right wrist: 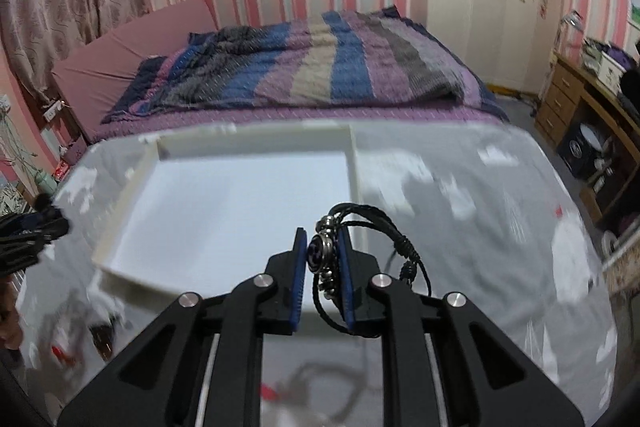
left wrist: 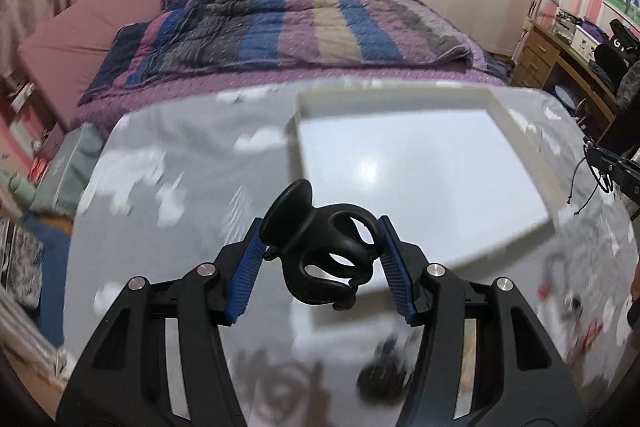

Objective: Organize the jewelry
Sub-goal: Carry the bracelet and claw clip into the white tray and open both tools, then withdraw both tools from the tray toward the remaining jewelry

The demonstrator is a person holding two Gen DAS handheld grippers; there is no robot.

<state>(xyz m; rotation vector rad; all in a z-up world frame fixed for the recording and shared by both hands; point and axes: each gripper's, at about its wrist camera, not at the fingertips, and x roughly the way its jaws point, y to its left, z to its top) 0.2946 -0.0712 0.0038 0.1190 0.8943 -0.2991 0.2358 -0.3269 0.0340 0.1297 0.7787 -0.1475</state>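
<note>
Both hand-held grippers loaded above the white tray.

The left hand-held gripper point(left wrist: 322, 259) stands at a medium opening, its blue pads point(left wrist: 248, 267) pressed on the two sides of a black claw hair clip point(left wrist: 320, 251); the clip hangs clear of the tabletop point(left wrist: 180, 147), in front of the near-left corner of the white tray point(left wrist: 400, 163). The right hand-held gripper point(right wrist: 323, 267) is closed down narrow on a black cord bracelet point(right wrist: 326, 255); the bracelet's round metal charm sits between the pads, and its cord loops spill out to the right of the fingers. This bracelet is held over the near edge of the white tray point(right wrist: 240, 207), towards its right wall. The tabletop carries a grey cloth with white patches. More small items lie blurred on the cloth near the tray; their kind cannot be told.
</note>
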